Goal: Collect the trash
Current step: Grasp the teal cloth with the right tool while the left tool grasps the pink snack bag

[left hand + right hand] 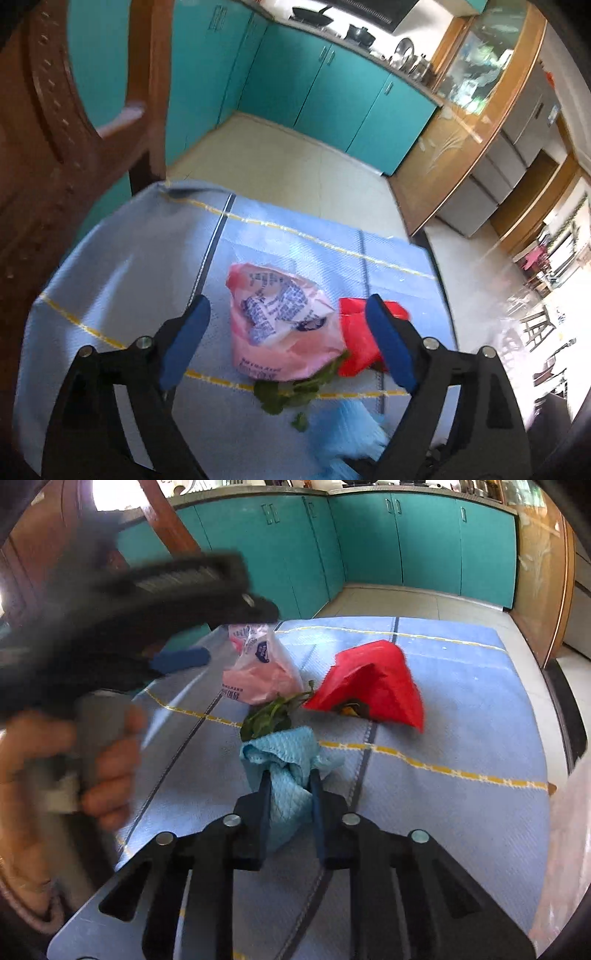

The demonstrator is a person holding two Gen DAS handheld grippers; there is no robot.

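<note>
A pink plastic bag [280,321] with blue print lies on the blue tablecloth [122,266]. A red wrapper [356,339] lies right of it, green leaves [284,397] in front. My left gripper [286,312] is open, its blue pads on either side of the pink bag, above it. My right gripper [290,775] is shut on a light blue cloth [286,760]. In the right wrist view the pink bag [258,668], red wrapper [373,679] and leaves [269,716] lie beyond the cloth. The left gripper [181,659] shows there, blurred, held by a hand.
A wooden chair [55,122] stands at the table's left. Teal cabinets [325,88] and a tiled floor [295,162] lie beyond the far edge. A wooden glass-fronted cabinet [472,96] stands to the right.
</note>
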